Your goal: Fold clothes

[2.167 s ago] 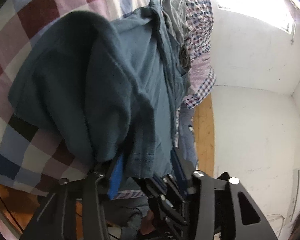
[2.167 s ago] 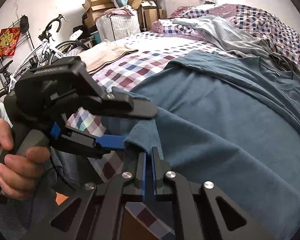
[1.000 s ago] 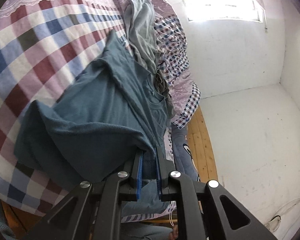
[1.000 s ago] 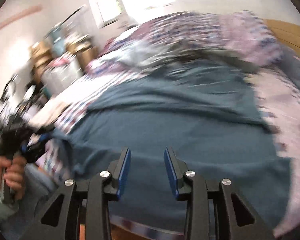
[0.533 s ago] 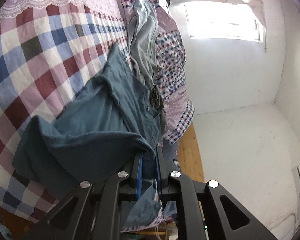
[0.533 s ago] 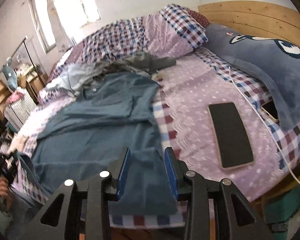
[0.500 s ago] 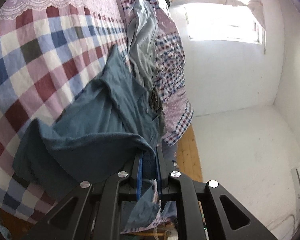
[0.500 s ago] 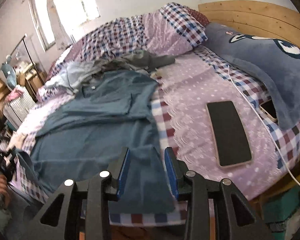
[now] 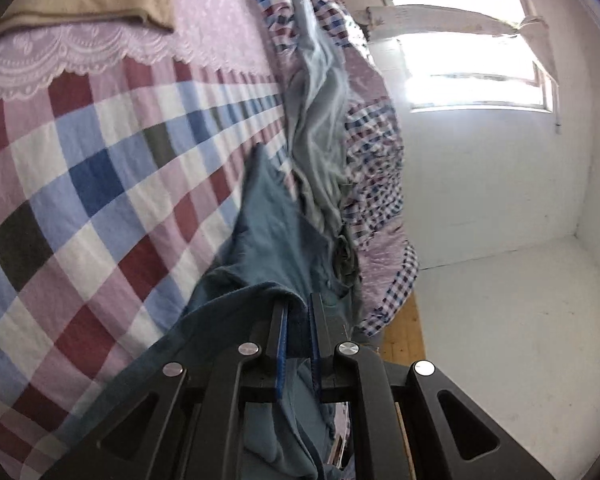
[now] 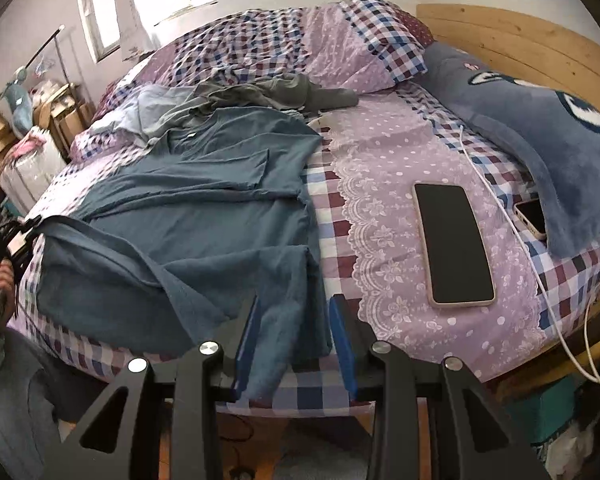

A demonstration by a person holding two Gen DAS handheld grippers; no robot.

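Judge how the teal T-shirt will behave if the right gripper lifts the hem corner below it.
The teal T-shirt looks soft and floppy: it lies creased on the bed, so a lifted corner would probably sag rather than raise the body. It hangs limp from the shut left gripper, suggesting little weight. The open right gripper likely needs a firm pinch.
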